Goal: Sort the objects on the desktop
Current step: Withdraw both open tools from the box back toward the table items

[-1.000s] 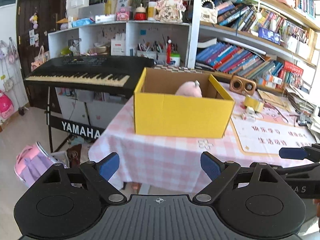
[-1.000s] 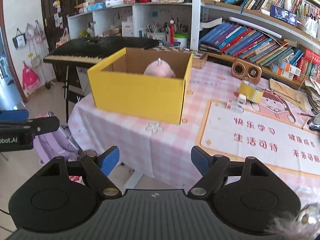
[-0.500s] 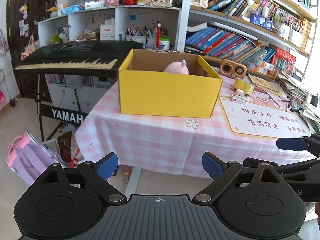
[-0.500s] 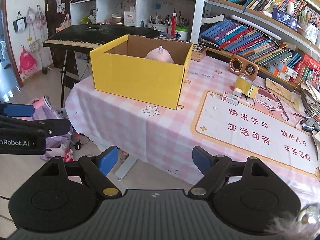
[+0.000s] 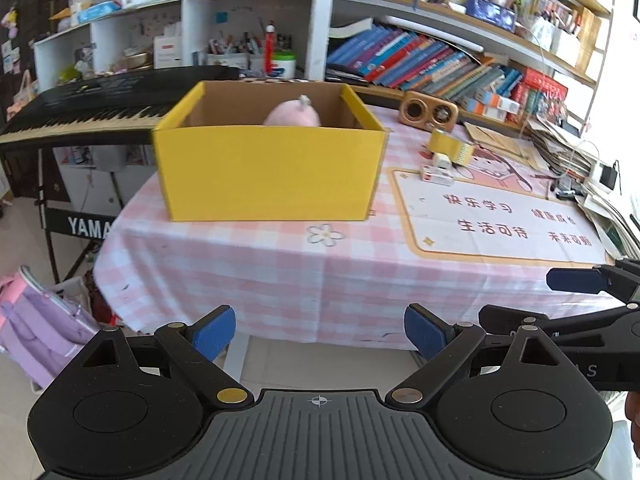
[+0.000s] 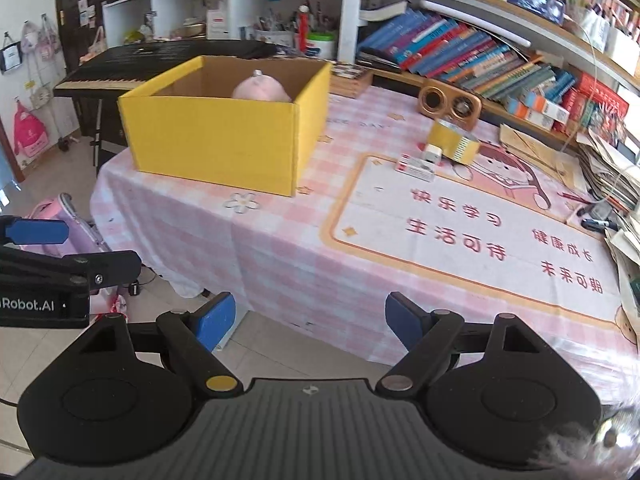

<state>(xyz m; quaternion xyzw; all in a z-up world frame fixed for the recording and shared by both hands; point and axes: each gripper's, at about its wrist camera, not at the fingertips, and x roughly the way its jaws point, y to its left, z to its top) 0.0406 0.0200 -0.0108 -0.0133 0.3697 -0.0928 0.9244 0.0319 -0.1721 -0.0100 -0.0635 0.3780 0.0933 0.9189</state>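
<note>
A yellow cardboard box (image 5: 266, 174) (image 6: 224, 144) stands open on the pink checked table (image 5: 256, 264) (image 6: 280, 248), with a pink plush toy (image 5: 292, 114) (image 6: 260, 90) inside. A yellow tape roll (image 5: 450, 148) (image 6: 454, 140), a small white item (image 5: 440, 159) (image 6: 431, 153) and a flat white-and-red box (image 5: 436, 175) (image 6: 414, 168) lie at the mat's far edge. My left gripper (image 5: 319, 330) is open and empty, off the table's near edge. My right gripper (image 6: 310, 320) is open and empty, also short of the table.
A printed desk mat (image 6: 472, 232) covers the table's right side. A wooden speaker (image 5: 428, 111) (image 6: 448, 104) sits at the back. Paper stacks (image 6: 612, 168) line the right edge. A black keyboard (image 5: 92, 108) and a backpack (image 5: 40, 324) stand left; bookshelves (image 5: 440, 60) behind.
Both grippers have drawn back and swung right, so the table and box now sit more centred and lower in view. Both stay open and empty.
</note>
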